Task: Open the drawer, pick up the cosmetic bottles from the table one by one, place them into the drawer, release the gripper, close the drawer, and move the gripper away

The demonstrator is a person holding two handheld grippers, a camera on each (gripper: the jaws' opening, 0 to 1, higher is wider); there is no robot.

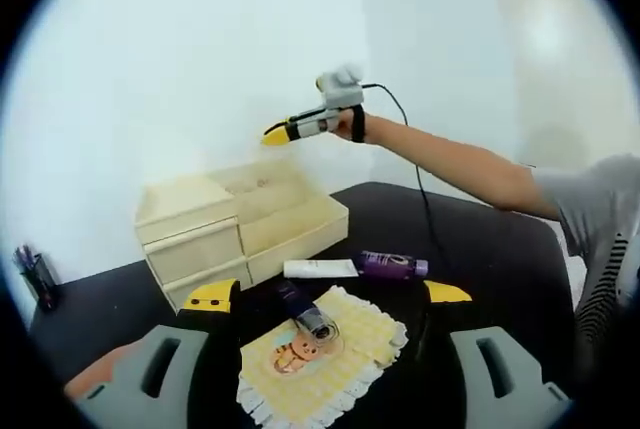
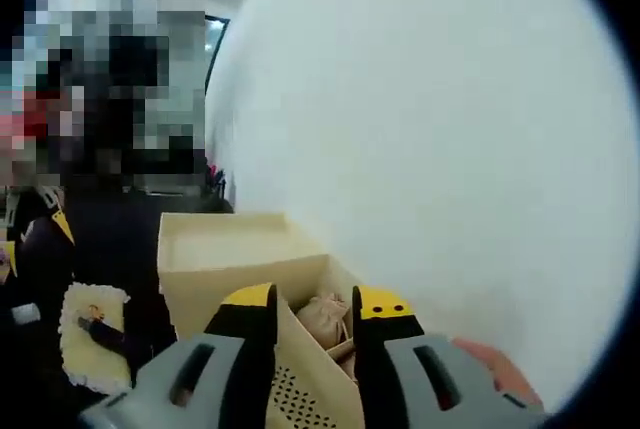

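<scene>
Cosmetic bottles—a white tube [image 1: 320, 269], a purple bottle [image 1: 392, 265] and a dark bottle [image 1: 305, 311]—lie on the black table [image 1: 480, 239] before the pale wooden drawer unit [image 1: 240, 229]; left gripper [image 1: 328, 294] fingers spread empty, right gripper [image 2: 315, 311] fingers narrowly parted, empty, above the unit; next, picking one.

Even, bright, diffuse lighting is recorded in both views; the white wall [image 1: 150, 69] is nearly washed out. Fisheye curvature is seen at the edges, with soft focus throughout and faint shadows.
</scene>
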